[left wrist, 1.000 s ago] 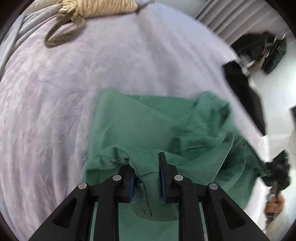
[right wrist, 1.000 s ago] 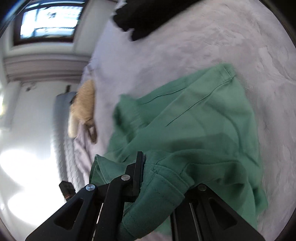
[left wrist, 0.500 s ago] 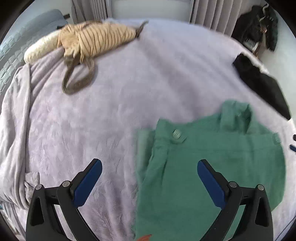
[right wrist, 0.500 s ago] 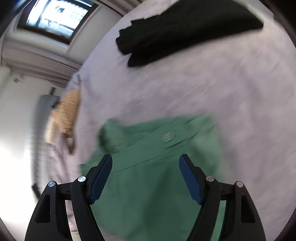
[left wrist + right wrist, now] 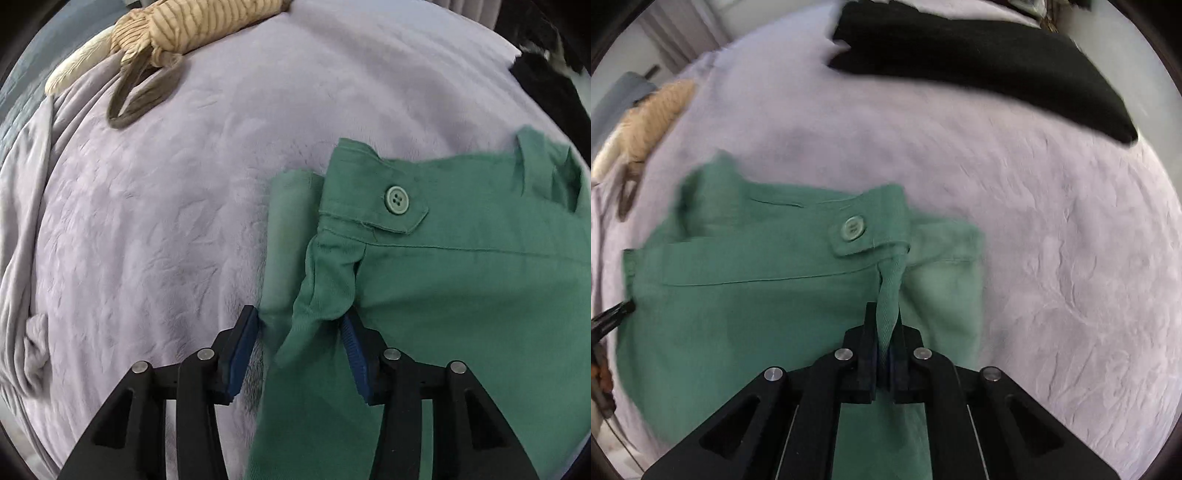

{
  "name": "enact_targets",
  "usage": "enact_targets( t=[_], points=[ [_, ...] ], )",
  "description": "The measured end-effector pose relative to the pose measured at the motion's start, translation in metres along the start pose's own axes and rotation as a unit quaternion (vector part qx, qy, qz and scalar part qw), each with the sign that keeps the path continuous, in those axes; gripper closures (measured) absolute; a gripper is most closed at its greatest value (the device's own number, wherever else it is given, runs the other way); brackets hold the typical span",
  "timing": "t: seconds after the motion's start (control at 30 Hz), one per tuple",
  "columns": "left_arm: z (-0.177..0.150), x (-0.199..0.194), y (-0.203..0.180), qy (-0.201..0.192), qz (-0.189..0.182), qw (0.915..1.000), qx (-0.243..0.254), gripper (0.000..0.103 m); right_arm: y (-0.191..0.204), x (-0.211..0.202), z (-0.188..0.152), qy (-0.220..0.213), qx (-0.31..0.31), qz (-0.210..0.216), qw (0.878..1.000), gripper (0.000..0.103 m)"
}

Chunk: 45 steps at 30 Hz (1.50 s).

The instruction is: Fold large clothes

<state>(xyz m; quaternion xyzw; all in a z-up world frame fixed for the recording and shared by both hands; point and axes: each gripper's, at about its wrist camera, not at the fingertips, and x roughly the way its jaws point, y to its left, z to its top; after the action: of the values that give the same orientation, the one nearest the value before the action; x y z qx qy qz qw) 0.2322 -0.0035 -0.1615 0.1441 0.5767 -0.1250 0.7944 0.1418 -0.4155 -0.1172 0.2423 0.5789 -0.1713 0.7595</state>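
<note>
Basically, green trousers (image 5: pixel 461 295) lay waistband-up on the lavender bedspread (image 5: pixel 166 221), button (image 5: pixel 397 198) tab showing. Right gripper (image 5: pixel 884 354) was clamped tight on a ridge of fabric just below the button. Left gripper (image 5: pixel 299 343) had just been closing, jaws about half-wide with a bunched fold between them; its pads looked to be touching the cloth. Beyond the trousers: black garment (image 5: pixel 979 62) one side, tan striped garment (image 5: pixel 192 26) the other, both well apart.

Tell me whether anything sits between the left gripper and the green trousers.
Nothing does. The left gripper already has a bunched fold of the green trousers between its closing jaws, just below the buttoned waistband tab.
</note>
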Motion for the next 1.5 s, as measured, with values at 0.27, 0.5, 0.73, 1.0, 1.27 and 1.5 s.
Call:
enact_targets(
  t=[0.27, 0.5, 0.73, 1.0, 1.27, 1.5],
  points=[
    [-0.018, -0.048, 0.035, -0.029, 0.017, 0.999, -0.031, 0.047, -0.027, -0.044, -0.029, -0.043, 0.071, -0.008, 0.997, 0.077],
    [-0.049, -0.104, 0.008, -0.057, -0.04, 0.9972, 0.025, 0.047, 0.049, -0.11, -0.093, -0.082, -0.018, 0.099, 0.992, 0.077],
    [-0.088, -0.05, -0.018, 0.005, -0.016, 0.9996, 0.024, 0.047, 0.14, -0.03, -0.157, 0.034, -0.08, 0.155, 0.984, 0.078],
    [-0.115, -0.048, 0.027, 0.001, -0.034, 0.9992, 0.022, 0.047, 0.021, -0.031, -0.167, 0.021, 0.011, 0.082, 0.996, 0.095],
    [-0.114, -0.07, 0.089, 0.002, -0.004, 0.9968, -0.08, 0.041, -0.061, -0.064, -0.168, -0.003, 0.145, 0.068, 0.987, 0.102],
    [-0.093, -0.04, 0.059, 0.01, 0.001, 0.9989, -0.045, 0.04, -0.018, -0.057, -0.148, -0.027, 0.091, 0.054, 0.994, 0.1]
  ],
)
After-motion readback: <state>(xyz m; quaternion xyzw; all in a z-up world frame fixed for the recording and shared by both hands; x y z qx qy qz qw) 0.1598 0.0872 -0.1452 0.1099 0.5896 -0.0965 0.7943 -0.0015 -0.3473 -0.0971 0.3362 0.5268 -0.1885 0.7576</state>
